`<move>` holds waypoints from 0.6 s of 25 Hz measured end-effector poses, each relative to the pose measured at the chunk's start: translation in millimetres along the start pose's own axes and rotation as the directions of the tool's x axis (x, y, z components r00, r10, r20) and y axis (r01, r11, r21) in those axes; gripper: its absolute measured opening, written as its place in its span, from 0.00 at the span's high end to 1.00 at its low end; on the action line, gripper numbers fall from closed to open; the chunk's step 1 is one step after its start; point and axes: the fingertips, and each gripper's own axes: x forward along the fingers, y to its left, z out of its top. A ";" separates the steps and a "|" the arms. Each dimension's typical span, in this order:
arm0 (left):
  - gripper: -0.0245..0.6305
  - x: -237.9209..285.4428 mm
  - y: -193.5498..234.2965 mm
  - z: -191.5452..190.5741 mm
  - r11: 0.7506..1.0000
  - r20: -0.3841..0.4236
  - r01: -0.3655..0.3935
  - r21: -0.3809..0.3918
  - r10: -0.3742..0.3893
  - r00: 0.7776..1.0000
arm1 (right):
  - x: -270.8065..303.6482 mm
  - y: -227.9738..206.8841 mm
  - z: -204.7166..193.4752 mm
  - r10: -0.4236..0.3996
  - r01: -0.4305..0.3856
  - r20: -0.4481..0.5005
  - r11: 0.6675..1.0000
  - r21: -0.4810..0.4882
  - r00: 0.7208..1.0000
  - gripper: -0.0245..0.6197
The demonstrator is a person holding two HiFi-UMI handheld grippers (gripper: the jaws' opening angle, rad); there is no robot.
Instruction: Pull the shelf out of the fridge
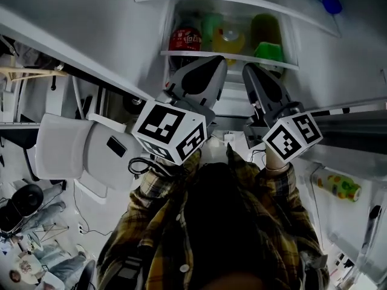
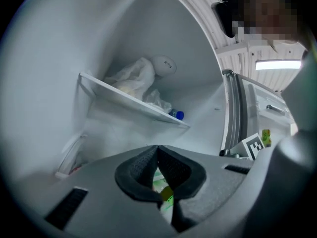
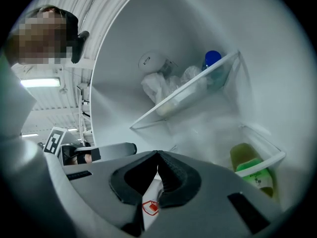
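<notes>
Shelf [image 1: 234,58] just ahead, front edge crosswise, equally near left claw [image 2: 157,148] and right claw [image 3: 157,153], both pressed together, empty.

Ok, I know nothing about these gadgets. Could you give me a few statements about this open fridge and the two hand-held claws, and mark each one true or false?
1. A red drinks can stands on a white fridge shelf. True.
2. The left gripper has its jaws wide apart. False: they are closed together, with nothing gripped.
3. A crumpled white plastic bag lies on the upper shelf. True.
4. The right gripper is clamped on the green-labelled bottle. False: its jaws are shut on nothing, and that bottle stands inside the fridge, apart from it.
</notes>
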 end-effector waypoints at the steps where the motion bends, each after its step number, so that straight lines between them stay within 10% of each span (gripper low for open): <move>1: 0.96 1.4 3.1 1.1 1.000 -0.001 -0.001 -0.001 0.001 1.000 | 2.3 -1.5 0.2 -0.004 0.004 0.000 1.000 0.004 1.000 0.94; 15: 0.96 14.2 15.2 -8.4 0.999 -0.057 0.030 -0.027 -0.032 0.998 | 14.0 -15.8 -0.8 -0.070 0.069 0.012 0.997 0.046 0.997 0.94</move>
